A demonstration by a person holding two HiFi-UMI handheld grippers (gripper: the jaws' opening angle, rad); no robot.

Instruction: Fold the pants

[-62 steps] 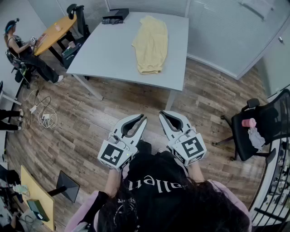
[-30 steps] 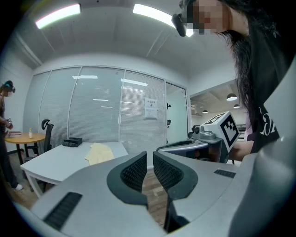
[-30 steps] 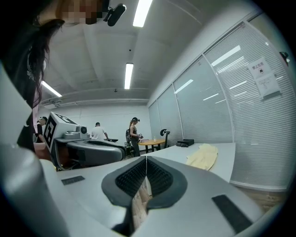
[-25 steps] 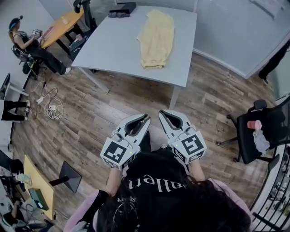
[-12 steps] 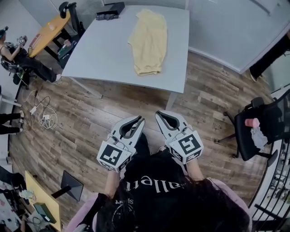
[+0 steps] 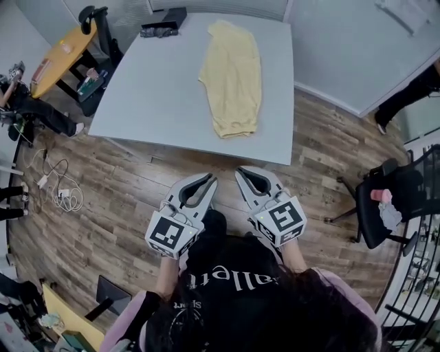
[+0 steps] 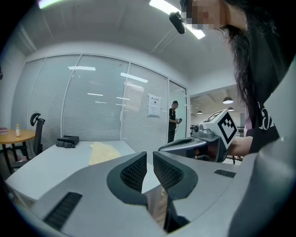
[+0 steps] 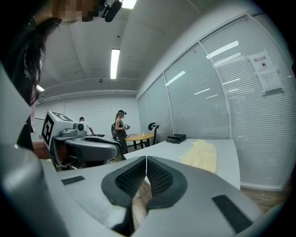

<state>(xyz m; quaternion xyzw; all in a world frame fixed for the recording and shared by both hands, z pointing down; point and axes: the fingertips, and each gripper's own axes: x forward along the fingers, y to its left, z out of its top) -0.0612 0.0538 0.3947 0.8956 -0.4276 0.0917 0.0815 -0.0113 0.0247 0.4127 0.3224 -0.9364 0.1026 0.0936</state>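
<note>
The pants [image 6: 232, 72] are pale yellow and lie stretched lengthwise on the grey table [image 6: 151, 89], their near end close to the table's front edge. Both grippers hang over the wooden floor just short of that edge, side by side and pointing at the table. My left gripper [image 6: 210, 180] is shut with nothing between its pads. My right gripper [image 6: 240, 173] is shut and empty too. The left gripper view shows its jaws [image 7: 149, 155] almost touching, with the pants [image 7: 104, 152] beyond. In the right gripper view the pants [image 8: 201, 155] lie past the shut tips [image 8: 146, 159].
A black box [image 6: 163, 19] sits at the table's far left corner. A black office chair [image 6: 399, 199] with a pink item stands to the right. At the left are an orange table [image 6: 58, 58], another chair [image 6: 96, 27] and floor cables [image 6: 58, 192].
The table and pants have come closer in the head view as both grippers travelled forward toward the table's front edge. Both stay shut and empty.
</note>
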